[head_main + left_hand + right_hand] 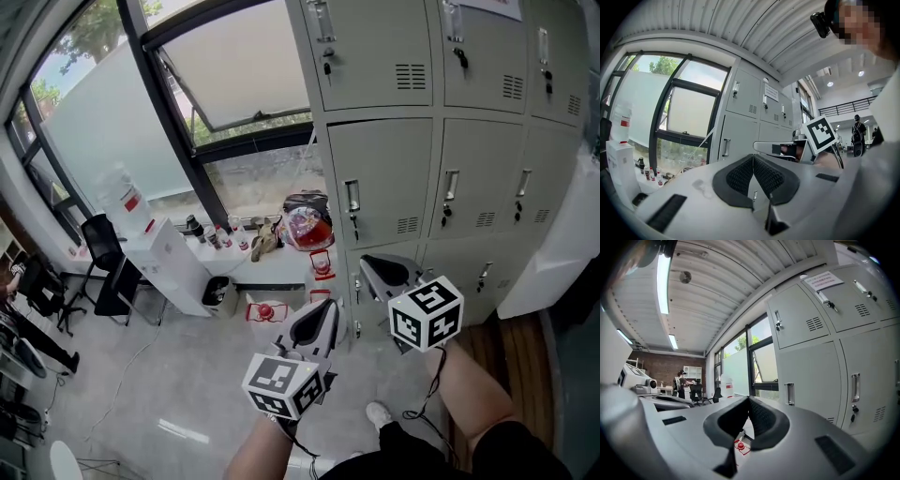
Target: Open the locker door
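Observation:
A bank of grey lockers (441, 122) fills the upper right of the head view, every door shut, each with a metal handle (352, 197) and a key hanging below it. My left gripper (326, 314) hovers in front of the bottom row, shut with nothing in it; its pads meet at the tip (753, 157). My right gripper (373, 269) sits a little higher and closer to the lockers, also shut and empty (748, 399). Neither touches a door. The right gripper view looks along a door with a handle (789, 393).
A low white shelf (272, 267) under the window holds bottles and bags (305, 225). A white cabinet (173, 267) with a water bottle and black chairs (103, 248) stand at left. A red-and-white item (265, 311) lies on the floor by the left gripper.

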The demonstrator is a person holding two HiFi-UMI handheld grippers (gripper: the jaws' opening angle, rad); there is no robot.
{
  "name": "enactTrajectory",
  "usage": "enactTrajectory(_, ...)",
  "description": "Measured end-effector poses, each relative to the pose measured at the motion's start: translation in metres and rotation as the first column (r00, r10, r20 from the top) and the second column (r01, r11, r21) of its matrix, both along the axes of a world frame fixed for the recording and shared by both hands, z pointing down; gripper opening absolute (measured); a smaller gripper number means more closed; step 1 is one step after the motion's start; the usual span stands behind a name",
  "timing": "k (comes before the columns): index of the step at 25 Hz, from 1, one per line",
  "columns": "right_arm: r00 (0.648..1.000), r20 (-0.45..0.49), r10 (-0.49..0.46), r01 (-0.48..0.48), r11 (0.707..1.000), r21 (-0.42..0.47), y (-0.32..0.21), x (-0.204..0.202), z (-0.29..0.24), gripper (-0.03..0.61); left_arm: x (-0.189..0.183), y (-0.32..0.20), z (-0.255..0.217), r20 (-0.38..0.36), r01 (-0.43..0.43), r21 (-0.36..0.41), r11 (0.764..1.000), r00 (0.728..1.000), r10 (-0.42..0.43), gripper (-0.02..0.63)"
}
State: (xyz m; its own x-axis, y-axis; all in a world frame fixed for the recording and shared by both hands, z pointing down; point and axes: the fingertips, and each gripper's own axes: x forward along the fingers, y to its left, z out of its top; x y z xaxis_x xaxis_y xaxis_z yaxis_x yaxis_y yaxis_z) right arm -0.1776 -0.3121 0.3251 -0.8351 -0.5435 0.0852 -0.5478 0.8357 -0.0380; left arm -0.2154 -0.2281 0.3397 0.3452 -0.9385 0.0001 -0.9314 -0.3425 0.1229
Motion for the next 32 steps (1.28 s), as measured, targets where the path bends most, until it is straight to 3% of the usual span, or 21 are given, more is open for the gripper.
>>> enactTrajectory(7, 1.0, 0.0, 0.01, -0.01, 1.0, -0.021, -0.073, -0.022, 0.017, 0.054, -0.014, -0.053, 0.009, 0.004, 0.016, 0.001, 1.0, 1.0, -0.016, 0.017)
enactTrajectory(14, 0.999, -0.006, 0.041, -0.041, 0.997, -0.061, -0.136, -0.042, 0.043, 0.109, -0.026, -0.088, 0.026, -0.003, 0.024, -0.006, 1.0, 1.0, -0.024, 0.017)
enactTrajectory(20, 0.992, -0.031, 0.119, -0.12, 0.992, -0.029, -0.183, -0.055, 0.055, 0.181, -0.037, -0.111, 0.041, 0.009, 0.037, 0.001, 0.999, 0.999, -0.037, 0.017)
enactTrajectory(32, 0.966, -0.065, 0.252, -0.245, 0.964, 0.1, -0.226, -0.084, 0.057, 0.225, -0.059, -0.127, 0.062, -0.002, 0.082, -0.033, 0.996, 0.997, -0.082, 0.017)
